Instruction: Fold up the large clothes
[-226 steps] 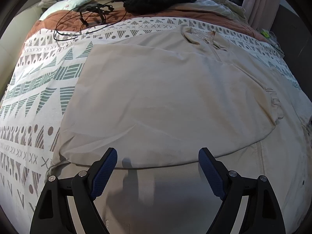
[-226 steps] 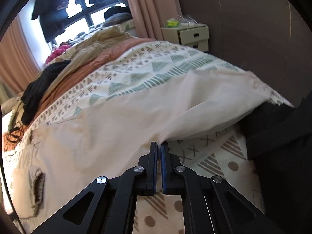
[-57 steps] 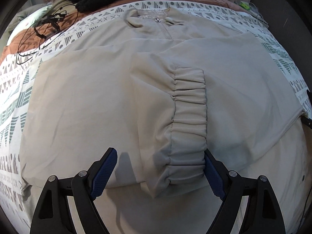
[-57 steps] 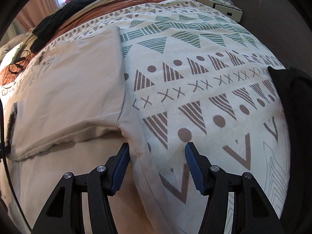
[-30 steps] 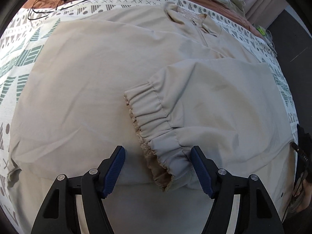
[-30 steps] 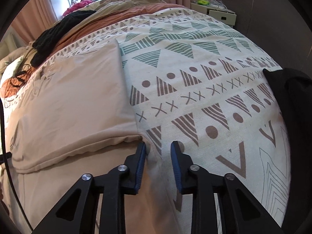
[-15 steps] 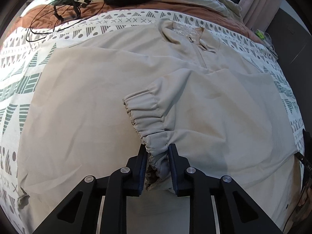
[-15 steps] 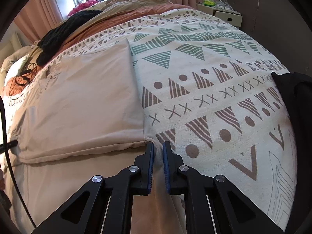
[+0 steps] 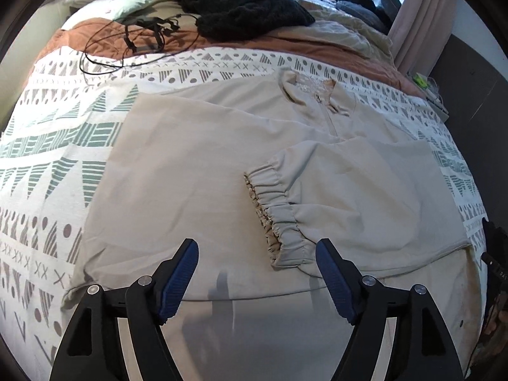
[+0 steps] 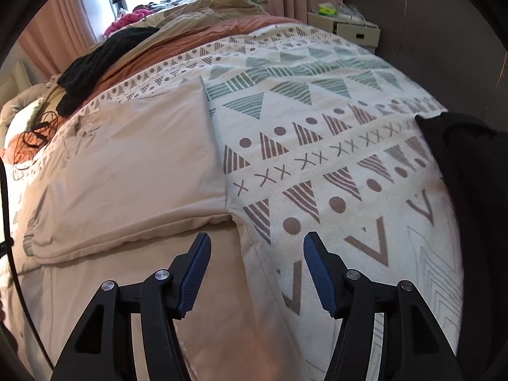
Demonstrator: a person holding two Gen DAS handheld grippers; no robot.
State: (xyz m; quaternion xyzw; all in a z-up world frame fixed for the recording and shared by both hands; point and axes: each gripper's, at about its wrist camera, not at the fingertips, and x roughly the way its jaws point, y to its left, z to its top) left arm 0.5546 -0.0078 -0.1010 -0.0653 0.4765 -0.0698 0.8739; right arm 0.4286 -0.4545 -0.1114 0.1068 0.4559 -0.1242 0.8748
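A large beige garment (image 9: 197, 171) lies spread flat on the patterned bedspread (image 9: 47, 146), collar (image 9: 317, 92) toward the far side. Its right sleeve is folded in across the body, and the gathered cuff (image 9: 273, 209) rests near the middle. My left gripper (image 9: 257, 266) hovers above the cloth just before the cuff; its jaws are opening and nothing is between them. In the right wrist view the garment's folded side edge (image 10: 219, 146) runs up the bed. My right gripper (image 10: 257, 260) hangs over the lower corner of that fold, jaws opening and holding nothing.
A black knitted garment (image 9: 244, 12) and a tangle of black cables (image 9: 139, 38) lie at the far end of the bed. Dark cloth (image 10: 470, 171) hangs at the bed's right edge. A small white drawer unit (image 10: 346, 28) stands by the dark wall.
Both grippers were pinching the garment half a second ago, the left on the cuff, the right on the side edge. Both have let go, opened wide and drawn back upward.
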